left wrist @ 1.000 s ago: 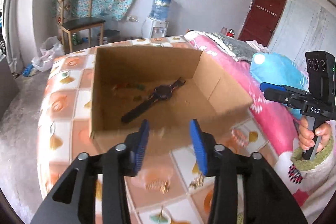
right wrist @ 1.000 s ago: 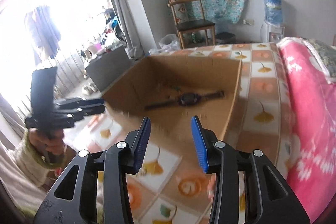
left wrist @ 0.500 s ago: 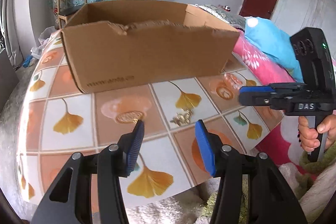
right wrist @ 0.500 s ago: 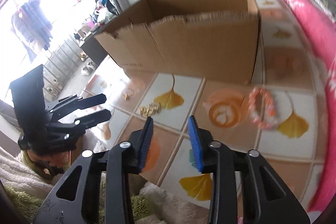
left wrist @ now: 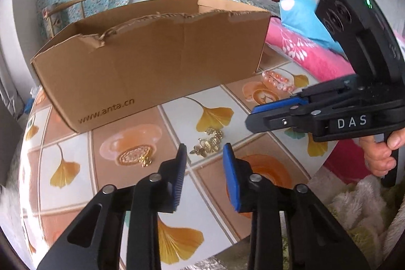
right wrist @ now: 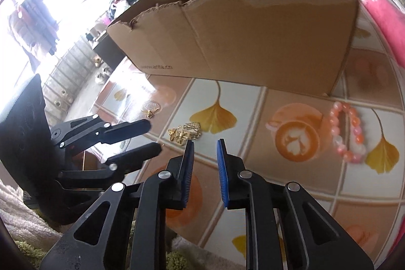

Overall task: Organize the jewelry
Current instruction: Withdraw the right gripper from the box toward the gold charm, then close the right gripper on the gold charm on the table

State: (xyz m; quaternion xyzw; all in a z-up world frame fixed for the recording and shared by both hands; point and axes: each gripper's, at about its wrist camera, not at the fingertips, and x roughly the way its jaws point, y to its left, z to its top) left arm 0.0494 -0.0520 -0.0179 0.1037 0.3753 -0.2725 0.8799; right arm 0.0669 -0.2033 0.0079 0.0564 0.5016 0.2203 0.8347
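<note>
A gold jewelry cluster [left wrist: 208,143] lies on the tiled tabletop in front of a brown cardboard box [left wrist: 152,62]; it also shows in the right wrist view [right wrist: 184,134]. A small gold ring piece [left wrist: 145,162] lies to its left, also seen in the right wrist view [right wrist: 149,113]. A pink bead bracelet [right wrist: 346,130] lies at the right, by the box corner [left wrist: 277,82]. My left gripper [left wrist: 204,152] is open and empty, low over the table just short of the gold cluster. My right gripper [right wrist: 204,147] is open and empty, close beside the same cluster.
The box [right wrist: 240,29] blocks the far side of the table. A pink blanket [left wrist: 303,55] and a blue cushion [left wrist: 301,19] lie on the right. The table's near edge [left wrist: 253,237] curves just below the grippers, with fluffy fabric [left wrist: 359,214] beyond it.
Both grippers have dropped from above the box to low over the table in front of it. They have closed in on the gold cluster from either side. The watch inside the box is hidden now.
</note>
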